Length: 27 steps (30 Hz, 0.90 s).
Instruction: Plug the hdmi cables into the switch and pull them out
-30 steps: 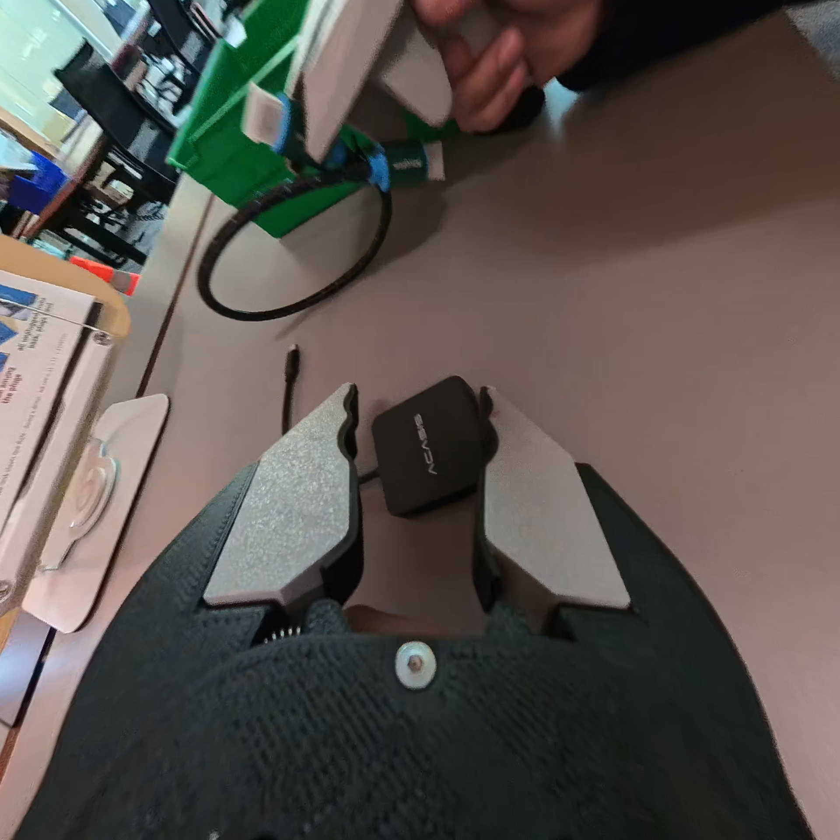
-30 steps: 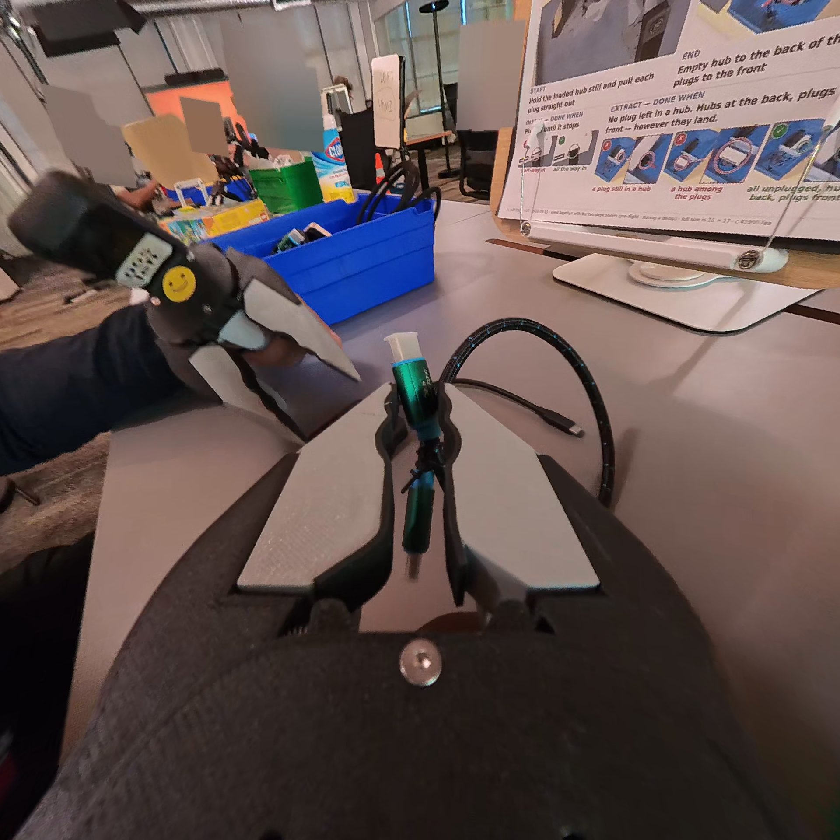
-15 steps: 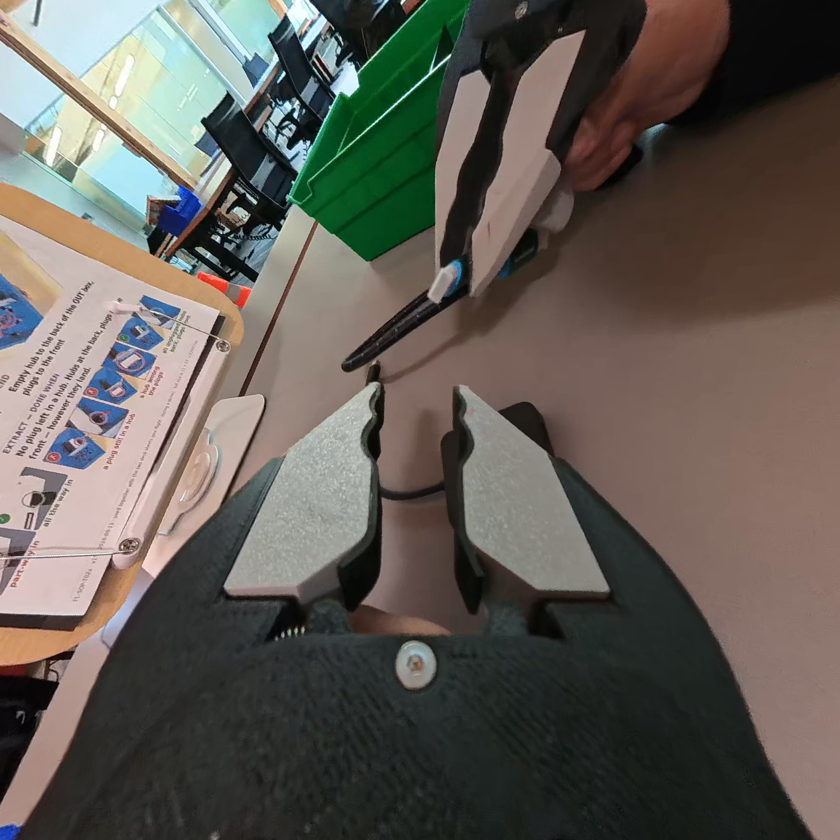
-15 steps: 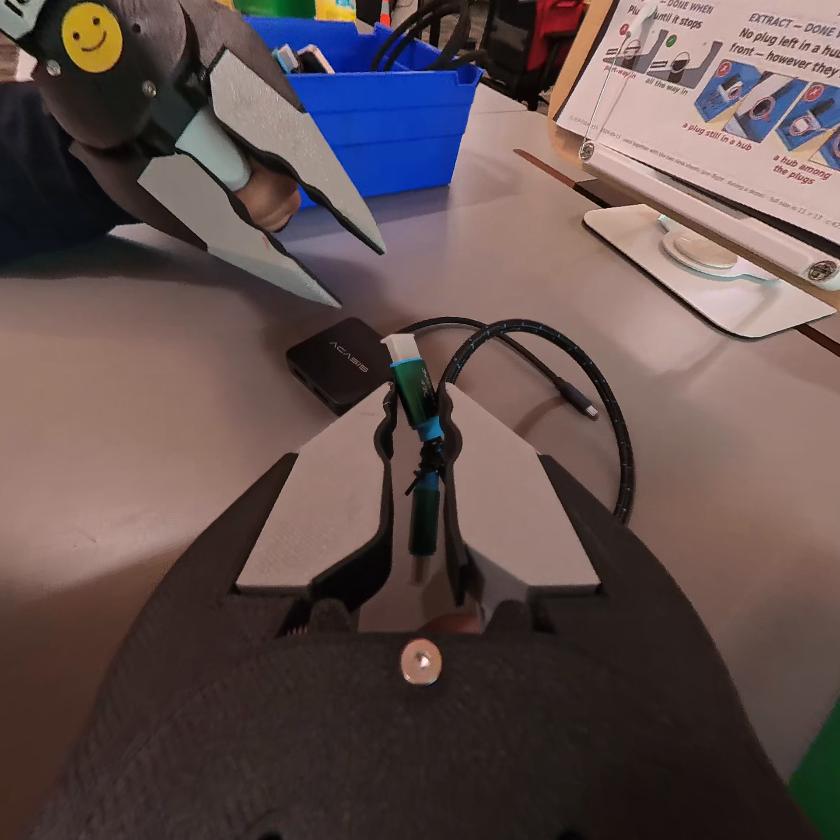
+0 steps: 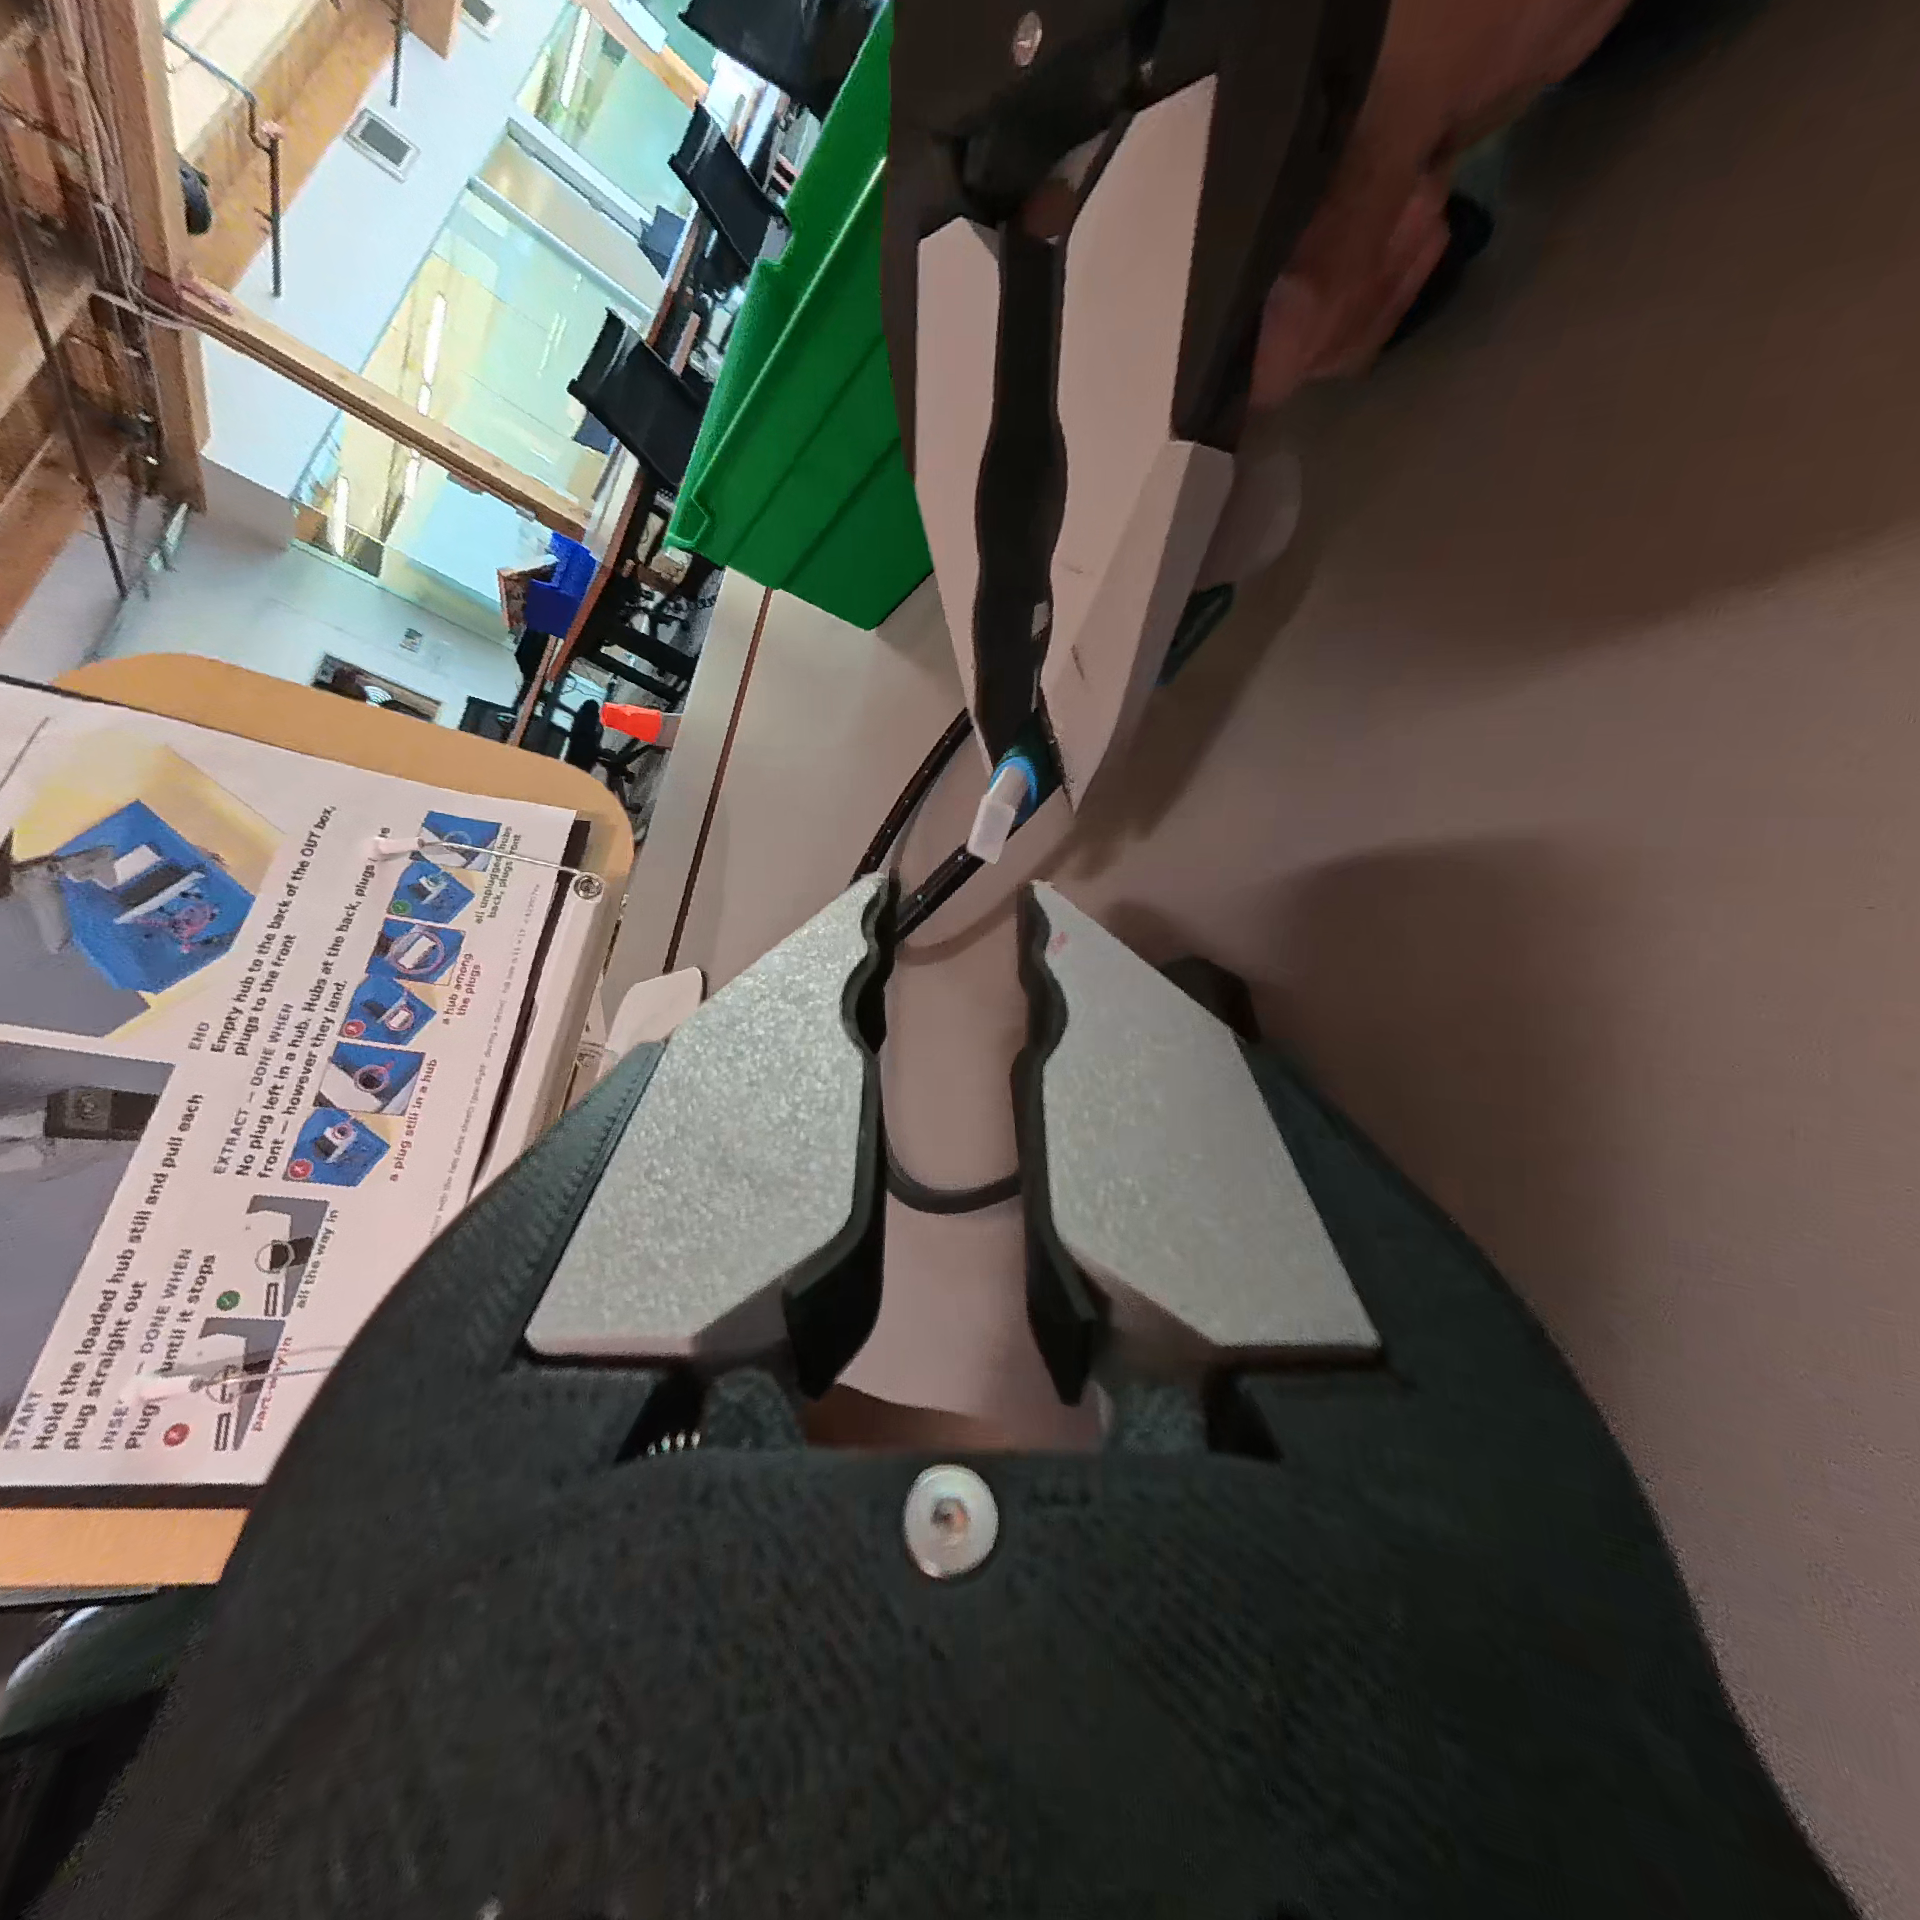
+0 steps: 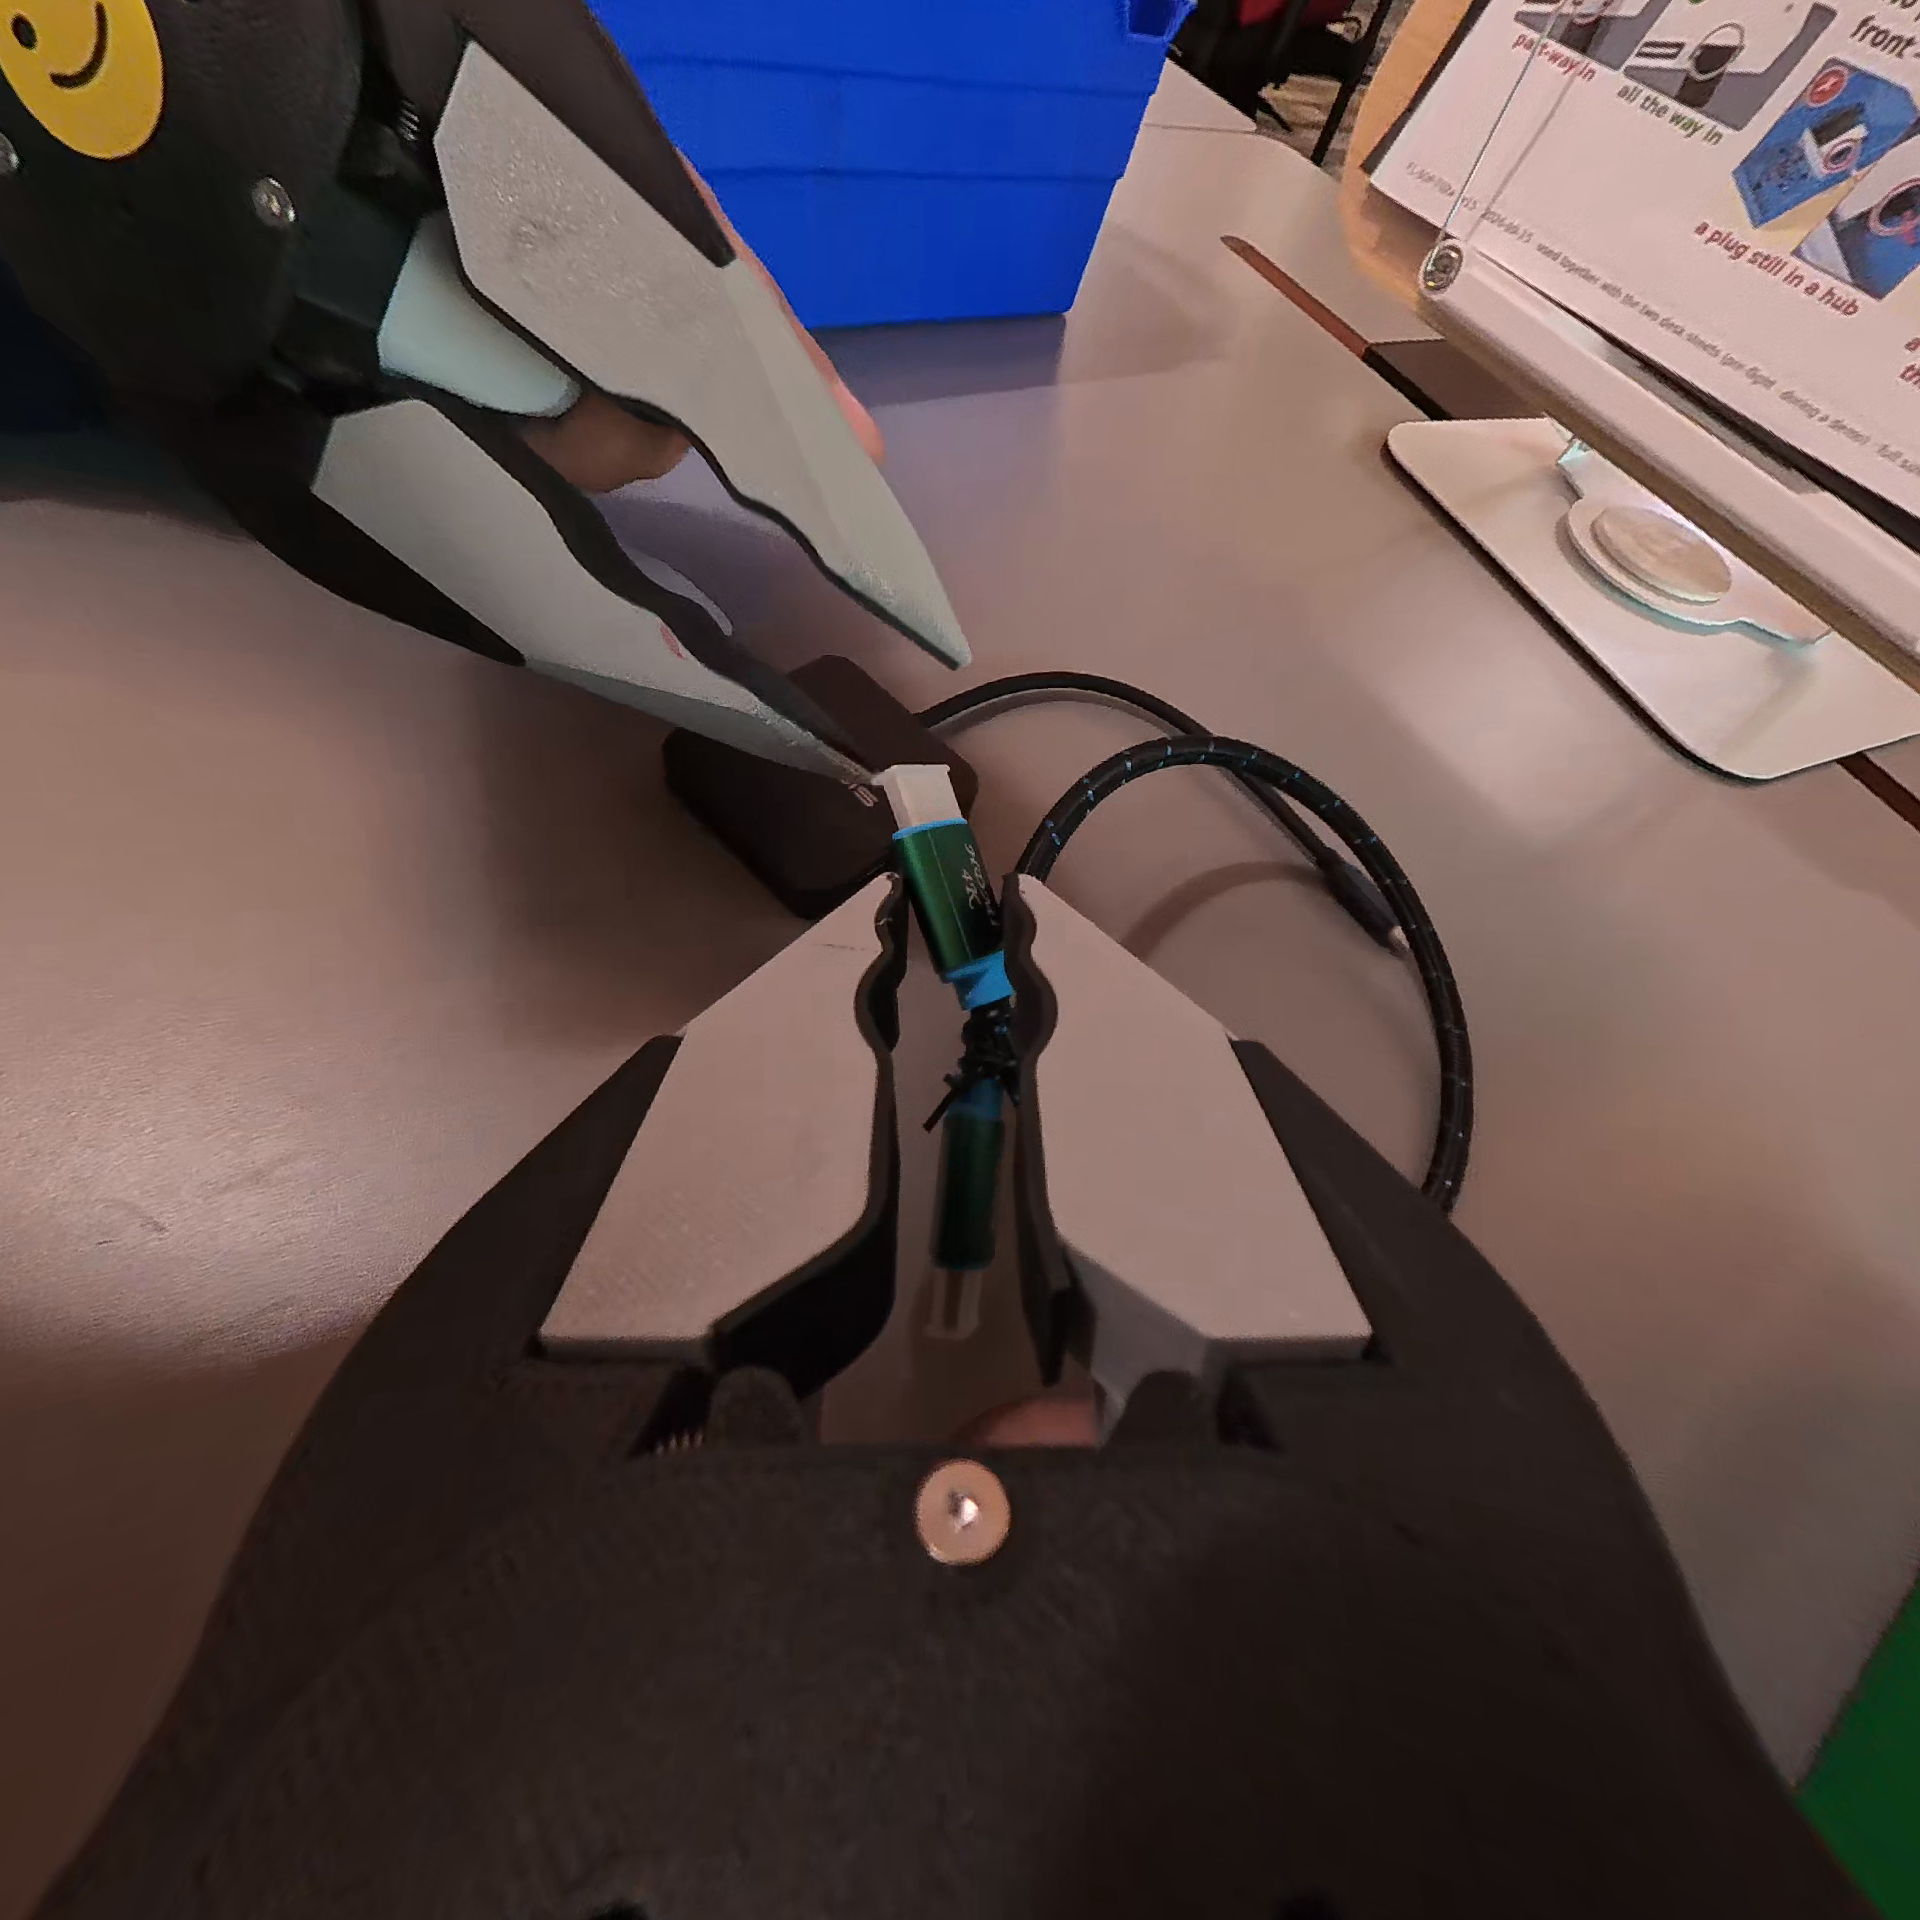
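My right gripper [image 6: 951,883] is shut on a green HDMI plug [image 6: 940,894] with a white cap [image 6: 914,790]. A second green plug [image 6: 961,1195] hangs between its fingers farther back. The black braided cable [image 6: 1444,1039] loops off to the right. The black switch [image 6: 779,831] lies flat on the table just beyond the cap. My left gripper [image 6: 909,717] is open, one finger lying over the switch's top. In the left wrist view my left gripper [image 5: 956,899] shows a gap; the switch [image 5: 1216,987] peeks out beside the right finger. The capped plug [image 5: 997,821] hangs just ahead.
A blue bin [image 6: 883,156] stands behind the switch. A green bin [image 5: 810,416] stands at the far table edge. An instruction sheet on a wooden board [image 5: 260,1039] rests on a white stand base [image 6: 1662,582] to the right. The switch's thin cable [image 6: 1091,691] trails toward the stand. My two grippers' fingertips are within a few centimetres of each other. It is some 5 cm from my left tips to the black switch [image 6: 779,831].
My right gripper has brought the plug down and forward, close to the switch. My left gripper has narrowed, tilted lower and slid so the switch sits beside its right finger.
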Tool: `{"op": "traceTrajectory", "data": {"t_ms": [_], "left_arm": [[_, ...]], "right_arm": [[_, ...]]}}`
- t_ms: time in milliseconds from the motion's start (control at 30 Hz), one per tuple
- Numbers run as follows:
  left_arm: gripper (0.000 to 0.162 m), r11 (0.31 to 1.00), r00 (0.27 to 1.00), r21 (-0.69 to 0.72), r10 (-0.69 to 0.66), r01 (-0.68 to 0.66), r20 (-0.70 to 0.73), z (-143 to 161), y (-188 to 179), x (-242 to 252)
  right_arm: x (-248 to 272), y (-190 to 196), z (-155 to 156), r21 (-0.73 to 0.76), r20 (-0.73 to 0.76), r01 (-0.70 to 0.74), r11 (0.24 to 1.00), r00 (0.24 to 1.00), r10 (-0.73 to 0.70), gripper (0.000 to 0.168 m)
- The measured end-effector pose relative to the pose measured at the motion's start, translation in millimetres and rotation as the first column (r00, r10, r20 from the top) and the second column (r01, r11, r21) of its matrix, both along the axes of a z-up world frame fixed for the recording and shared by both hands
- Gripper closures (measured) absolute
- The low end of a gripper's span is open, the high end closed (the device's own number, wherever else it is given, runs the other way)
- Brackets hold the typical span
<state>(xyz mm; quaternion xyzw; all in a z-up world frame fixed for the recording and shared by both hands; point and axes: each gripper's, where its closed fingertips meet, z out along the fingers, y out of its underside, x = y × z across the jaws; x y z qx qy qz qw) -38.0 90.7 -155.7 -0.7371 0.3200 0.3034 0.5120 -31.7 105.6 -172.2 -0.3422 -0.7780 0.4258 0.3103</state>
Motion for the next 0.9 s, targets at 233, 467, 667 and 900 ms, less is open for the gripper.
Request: {"op": "traceTrajectory", "data": {"t_ms": [233,467,667,900], "left_arm": [[0.141,1.0,0.999,-0.008,-0.031,0.031,-0.04,-3,2,9],[0.145,0.998,0.996,-0.039,-0.05,0.048,-0.072,-12,3,13],[0.155,0.995,0.992,-0.072,-0.074,0.066,-0.101,-19,2,16],[0.156,0.991,0.989,-0.112,-0.092,0.079,-0.117,-25,0,18]], "right_arm": [[2,-5,-3,0.037,-0.001,-0.018,0.999,1.0,0.018,0.153],[6,-10,-8,0.098,-0.002,-0.047,0.994,0.999,0.048,0.153],[10,-14,-9,0.126,-0.006,-0.078,0.989,0.997,0.079,0.154],[12,-17,-13,0.146,0.002,-0.099,0.984,0.995,0.099,0.154]]}}
